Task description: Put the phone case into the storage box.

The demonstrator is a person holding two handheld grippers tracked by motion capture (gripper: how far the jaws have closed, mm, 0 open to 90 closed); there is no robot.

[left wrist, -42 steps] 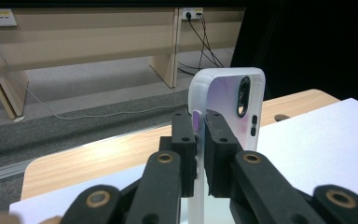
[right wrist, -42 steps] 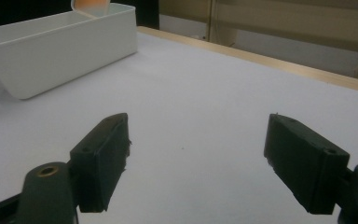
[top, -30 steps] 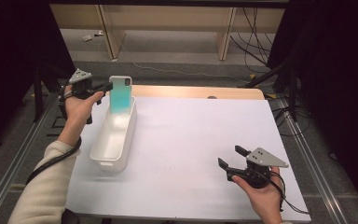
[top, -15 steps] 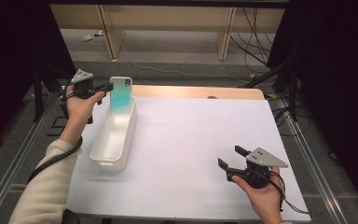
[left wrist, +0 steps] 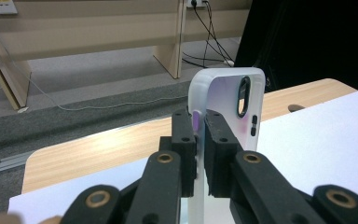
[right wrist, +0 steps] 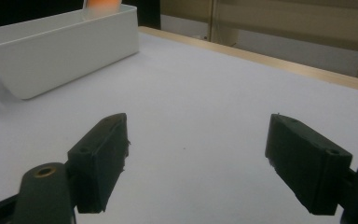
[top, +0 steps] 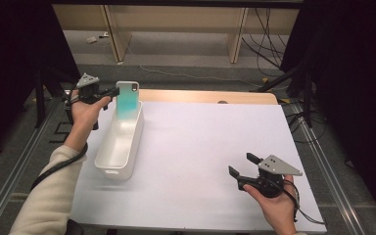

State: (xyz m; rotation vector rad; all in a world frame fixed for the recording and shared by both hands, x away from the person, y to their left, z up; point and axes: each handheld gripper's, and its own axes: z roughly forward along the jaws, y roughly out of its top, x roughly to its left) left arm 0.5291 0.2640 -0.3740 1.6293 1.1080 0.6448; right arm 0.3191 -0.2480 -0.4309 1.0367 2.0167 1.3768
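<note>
From the high view, the left hand-held gripper (top: 108, 92) held a phone case (top: 127, 100) upright over the far end of a white bin (top: 108, 159) on the counter (top: 200, 147). The left gripper view showed its jaws clamped on the case's edge. In the right gripper view, the right hand-held gripper (right wrist: 196, 163) hovered with jaws wide apart, well away from the bin.

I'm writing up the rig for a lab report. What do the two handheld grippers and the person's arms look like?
Both are black. The left gripper and right gripper each carry a grey three-cornered plate on top and trail a black cable. Their fingers are blocky black pads on linkage bars with brass-coloured pivot pins. The left arm wears a cream long sleeve; no sleeve shows at the right wrist.
</note>
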